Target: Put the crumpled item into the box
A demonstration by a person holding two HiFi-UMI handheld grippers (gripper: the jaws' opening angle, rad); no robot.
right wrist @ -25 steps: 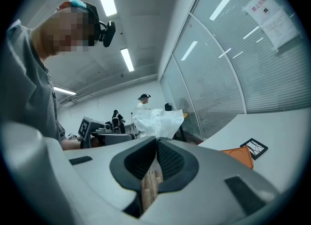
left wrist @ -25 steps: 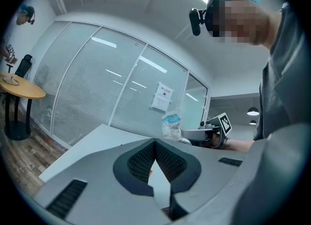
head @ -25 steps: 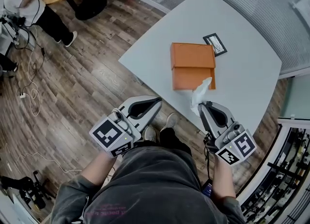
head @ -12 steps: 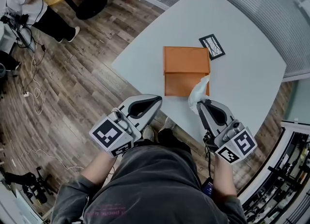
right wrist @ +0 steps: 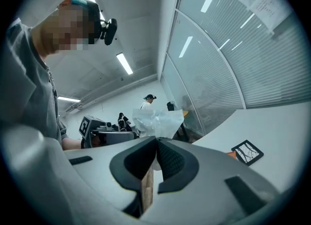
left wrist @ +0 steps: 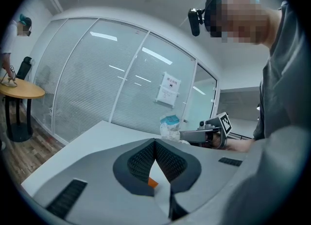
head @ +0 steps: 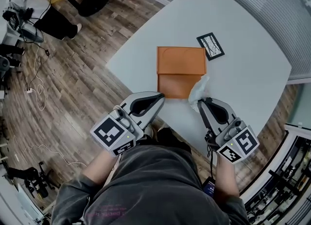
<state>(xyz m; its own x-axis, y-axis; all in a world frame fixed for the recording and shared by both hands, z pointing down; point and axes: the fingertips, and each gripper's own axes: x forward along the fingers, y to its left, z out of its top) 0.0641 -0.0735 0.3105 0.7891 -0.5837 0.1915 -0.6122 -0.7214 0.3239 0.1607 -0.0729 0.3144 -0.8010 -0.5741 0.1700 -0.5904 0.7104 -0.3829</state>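
Head view, from the left: the grey left gripper (head: 159, 96) is clenched on nothing, its tip now almost at the near edge of the flat orange cardboard box (head: 181, 63) on the pale grey table (head: 252, 68). Over the last second, box and table have slid closer beneath both tools, so the person seems to have stepped in and the drop looks near. To the right, the white crumpled wad (head: 199, 89) stays pinched in the right gripper (head: 200, 103), overlapping the box's near right corner and hiding it. Whether the box stands open I cannot tell. Further right lies a small black-bordered card (head: 210, 45).
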